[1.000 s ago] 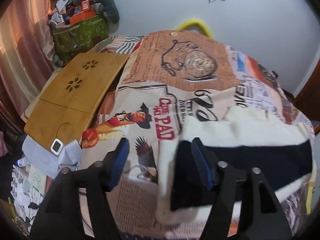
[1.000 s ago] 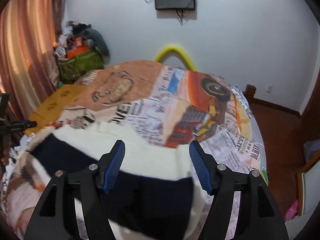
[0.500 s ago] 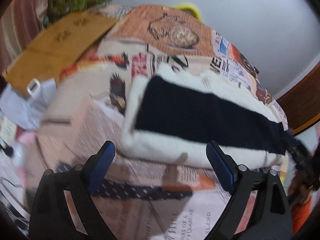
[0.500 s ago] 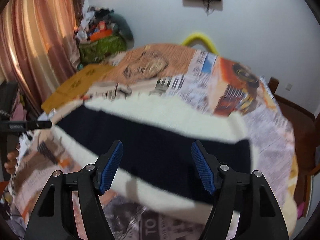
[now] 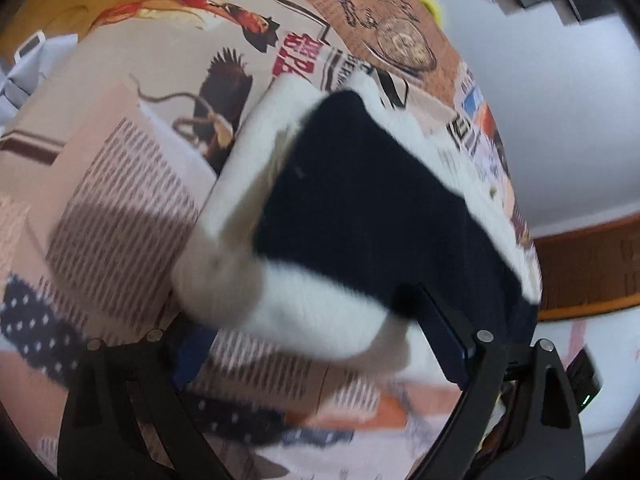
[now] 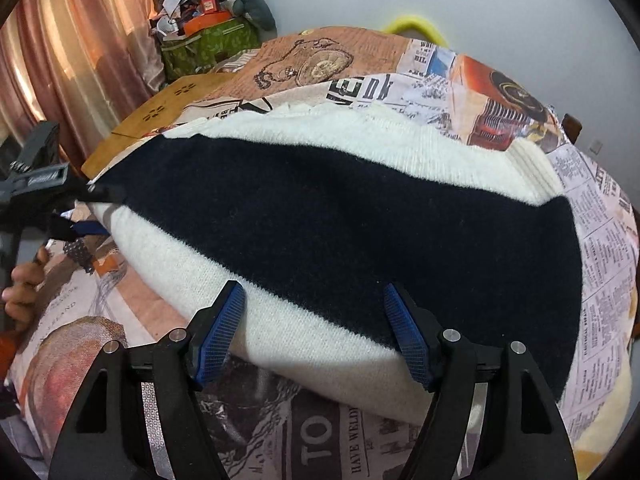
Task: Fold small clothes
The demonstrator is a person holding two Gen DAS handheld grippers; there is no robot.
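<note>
From my right wrist camera I get the sharper picture: the folded sweater point(image 6: 320, 216), cream with a broad navy band, lies flat on the bed point(image 6: 600, 272) over its newspaper-print cover. My right claw point(image 6: 314, 336) hovers at the sweater's near edge with its blue pads spread on either side of the cream hem, not pressing on it, so it is released; its jaws have just been opening a little, with the hem lying under the gap. This view alone also shows the curtain point(image 6: 68, 52), the wooden lap tray point(image 6: 160, 116), the green bag point(image 6: 208, 46) piled with clutter, and, at far left, my left claw point(image 6: 90, 210) at the sweater's far end, with a hand point(image 6: 22, 292) below it.

The left wrist camera is blurred. It shows the sweater's point(image 5: 360, 208) end corner bulging up between the left claw's point(image 5: 316, 344) wide-spread jaws, and I cannot tell whether the pads touch the cloth; it looks released. Only this view shows the brown wooden board point(image 5: 592, 264) at the wall.

A second ago both cameras looked further across the room; now the sweater fills both views, and the left claw's jaws stand much wider.
</note>
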